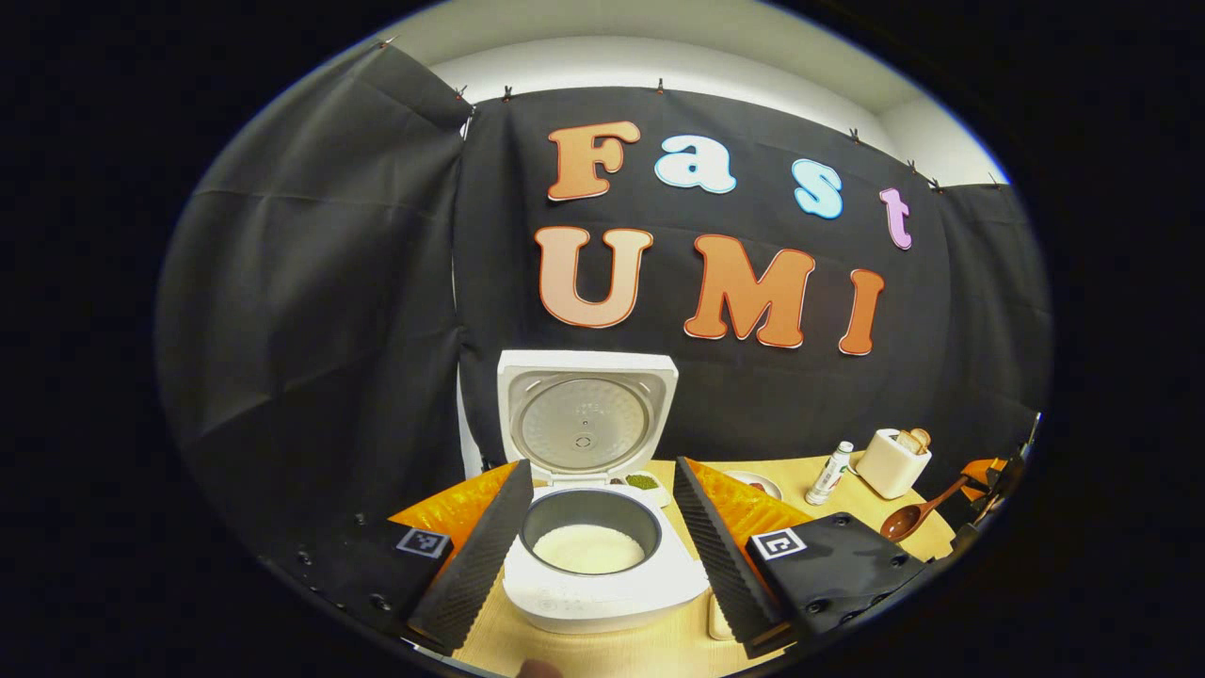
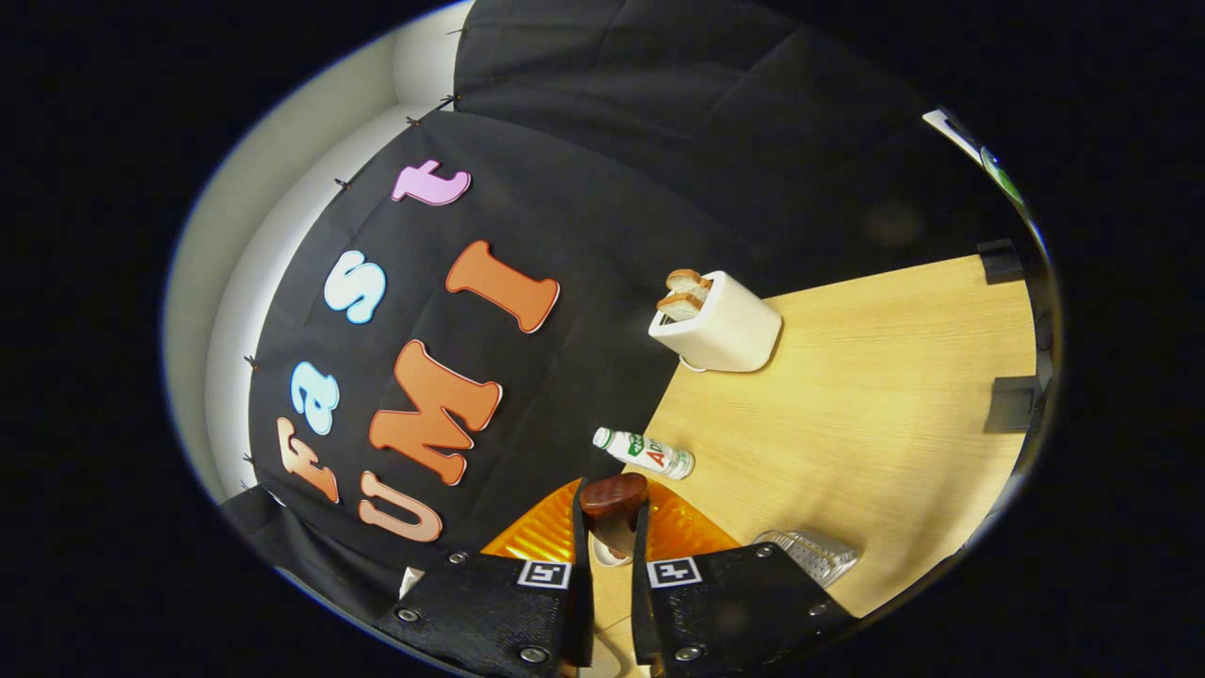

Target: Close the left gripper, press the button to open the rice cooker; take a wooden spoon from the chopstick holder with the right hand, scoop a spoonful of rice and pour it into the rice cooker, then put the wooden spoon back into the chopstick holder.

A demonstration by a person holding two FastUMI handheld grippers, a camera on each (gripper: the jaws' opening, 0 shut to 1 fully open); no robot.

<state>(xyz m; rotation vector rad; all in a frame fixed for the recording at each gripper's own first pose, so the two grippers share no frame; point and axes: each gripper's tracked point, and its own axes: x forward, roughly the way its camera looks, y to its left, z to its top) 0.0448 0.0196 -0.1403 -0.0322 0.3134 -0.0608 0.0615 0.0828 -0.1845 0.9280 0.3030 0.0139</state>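
The white rice cooker stands open on the table, its lid upright and white rice in the inner pot. My left gripper is open, its fingers spread to either side of the cooker, touching nothing. At the far right, the right gripper holds a wooden spoon over the table, bowl toward the cooker. In the right gripper view, my right gripper is shut on the wooden spoon, whose brown bowl sticks out past the fingertips. This view is tilted.
A cream toaster with bread slices stands at the back of the wooden table, with a small white bottle lying nearer. A ribbed grey object sits close to my right gripper. A plate and a small dish are behind the cooker.
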